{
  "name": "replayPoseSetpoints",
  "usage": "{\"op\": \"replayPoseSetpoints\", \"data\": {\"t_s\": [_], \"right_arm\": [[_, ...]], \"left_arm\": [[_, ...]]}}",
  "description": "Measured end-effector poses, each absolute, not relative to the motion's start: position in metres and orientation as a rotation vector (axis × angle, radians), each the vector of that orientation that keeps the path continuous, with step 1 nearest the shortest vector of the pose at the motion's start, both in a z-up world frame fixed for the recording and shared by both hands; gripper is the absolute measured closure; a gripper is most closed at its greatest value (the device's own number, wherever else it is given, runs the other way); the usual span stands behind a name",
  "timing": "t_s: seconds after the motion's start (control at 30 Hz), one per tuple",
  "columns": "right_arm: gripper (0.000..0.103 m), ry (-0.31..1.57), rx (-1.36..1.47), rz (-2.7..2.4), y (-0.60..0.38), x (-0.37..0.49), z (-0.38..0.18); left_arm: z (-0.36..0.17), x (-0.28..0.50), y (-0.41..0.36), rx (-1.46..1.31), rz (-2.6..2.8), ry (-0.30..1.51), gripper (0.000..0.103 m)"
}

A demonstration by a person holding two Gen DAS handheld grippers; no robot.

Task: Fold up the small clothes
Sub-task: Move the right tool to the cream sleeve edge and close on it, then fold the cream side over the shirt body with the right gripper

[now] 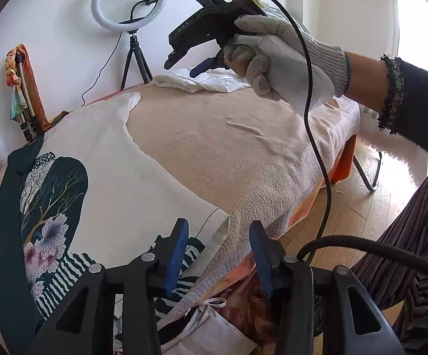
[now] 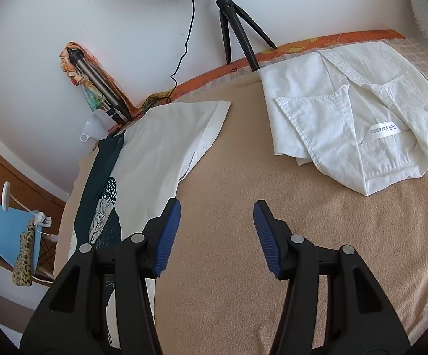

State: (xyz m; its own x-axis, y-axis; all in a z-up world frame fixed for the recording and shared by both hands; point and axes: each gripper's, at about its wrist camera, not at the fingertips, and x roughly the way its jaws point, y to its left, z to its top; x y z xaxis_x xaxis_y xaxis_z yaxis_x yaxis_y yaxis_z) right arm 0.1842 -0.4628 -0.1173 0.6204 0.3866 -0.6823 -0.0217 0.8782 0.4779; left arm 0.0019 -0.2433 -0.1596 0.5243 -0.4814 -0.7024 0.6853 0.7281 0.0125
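A white T-shirt with a dark floral print lies flat on the beige blanket, also seen in the right wrist view as the T-shirt. My left gripper is open at the table's near edge, with the T-shirt's hem corner just between its blue pads, which do not press on it. A gloved hand holds my right gripper above the far side. That right gripper is open over bare blanket, empty. A folded white shirt lies beyond it.
A ring light on a black tripod stands at the table's back edge by the wall. A folded tripod wrapped in a colourful scarf leans there. Wooden floor and the person's striped clothing lie right of the table. A black cable hangs across.
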Motion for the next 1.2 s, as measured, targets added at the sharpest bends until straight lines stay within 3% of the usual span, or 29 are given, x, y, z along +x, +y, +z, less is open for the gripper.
{"op": "replayPoseSetpoints", "data": {"t_s": [0.1, 0.23, 0.3, 0.67, 0.7, 0.77, 0.87, 1.2], "right_arm": [[0.049, 0.886, 0.466, 0.258, -0.459, 0.2, -0.12], [0.049, 0.914, 0.504, 0.292, -0.445, 0.224, -0.13], [0.049, 0.935, 0.538, 0.305, -0.438, 0.238, -0.139], [0.05, 1.003, 0.585, 0.298, -0.4, 0.286, -0.179], [0.052, 0.999, 0.584, 0.3, -0.399, 0.289, -0.179], [0.075, 1.008, 0.591, 0.315, -0.395, 0.294, -0.178], [0.092, 1.022, 0.587, 0.306, -0.389, 0.3, -0.177], [0.098, 0.99, 0.375, 0.243, -0.337, 0.307, -0.137]], "left_arm": [[-0.165, 0.01, -0.249, 0.309, -0.707, 0.761, 0.062], [-0.168, 0.021, -0.246, 0.266, -0.718, 0.802, 0.094], [-0.165, 0.026, -0.24, 0.22, -0.726, 0.808, 0.1], [-0.143, 0.028, -0.213, 0.045, -0.676, 0.763, 0.102], [-0.144, 0.028, -0.211, 0.018, -0.674, 0.768, 0.102], [-0.147, 0.029, -0.208, -0.036, -0.671, 0.778, 0.102], [-0.148, 0.028, -0.203, -0.077, -0.662, 0.784, 0.102], [-0.136, 0.027, -0.164, -0.205, -0.622, 0.75, 0.103]]}}
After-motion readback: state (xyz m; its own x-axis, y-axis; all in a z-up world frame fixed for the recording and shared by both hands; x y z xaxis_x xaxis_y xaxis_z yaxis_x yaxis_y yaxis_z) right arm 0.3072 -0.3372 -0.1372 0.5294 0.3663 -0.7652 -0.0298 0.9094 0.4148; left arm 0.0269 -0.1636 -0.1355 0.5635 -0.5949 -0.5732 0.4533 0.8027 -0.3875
